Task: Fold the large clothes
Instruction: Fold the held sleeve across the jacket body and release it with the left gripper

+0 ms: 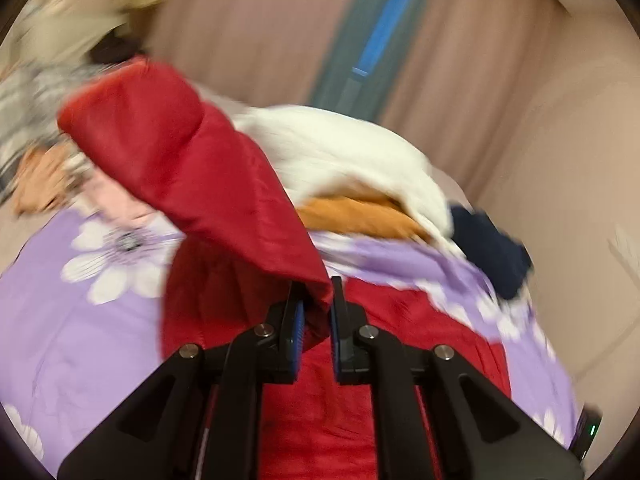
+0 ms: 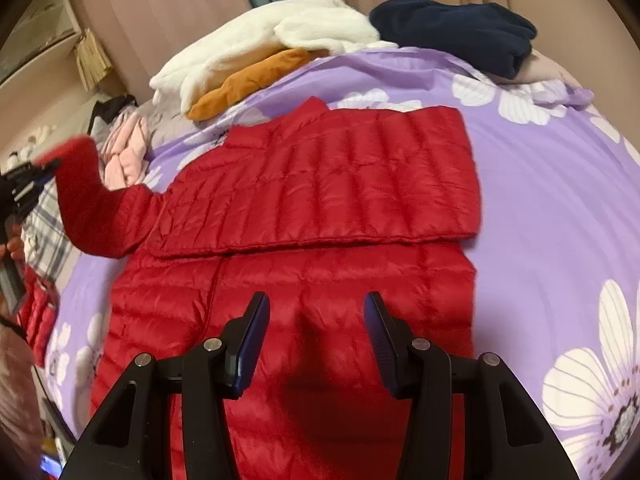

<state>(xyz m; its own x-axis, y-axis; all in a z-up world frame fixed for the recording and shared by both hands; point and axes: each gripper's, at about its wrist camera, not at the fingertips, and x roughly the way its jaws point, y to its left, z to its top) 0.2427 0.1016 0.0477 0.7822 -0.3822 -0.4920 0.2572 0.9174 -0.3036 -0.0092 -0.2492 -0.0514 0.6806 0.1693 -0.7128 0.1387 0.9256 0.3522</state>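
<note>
A red quilted down jacket [image 2: 320,208] lies spread on a purple flowered bedspread [image 2: 552,208]. Its right sleeve is folded flat across the chest. My left gripper [image 1: 316,292] is shut on the cuff of the other red sleeve [image 1: 192,168] and holds it lifted above the bed; it shows at the left edge of the right wrist view [image 2: 48,168], where the sleeve [image 2: 88,208] hangs raised. My right gripper [image 2: 316,308] is open and empty, just above the jacket's lower body.
A white fleece [image 2: 264,44], an orange garment [image 2: 248,80] and a navy garment [image 2: 460,28] lie at the far edge of the bed. Pink clothing [image 2: 128,152] and a plaid cloth [image 2: 44,232] lie at the left. Curtains hang behind.
</note>
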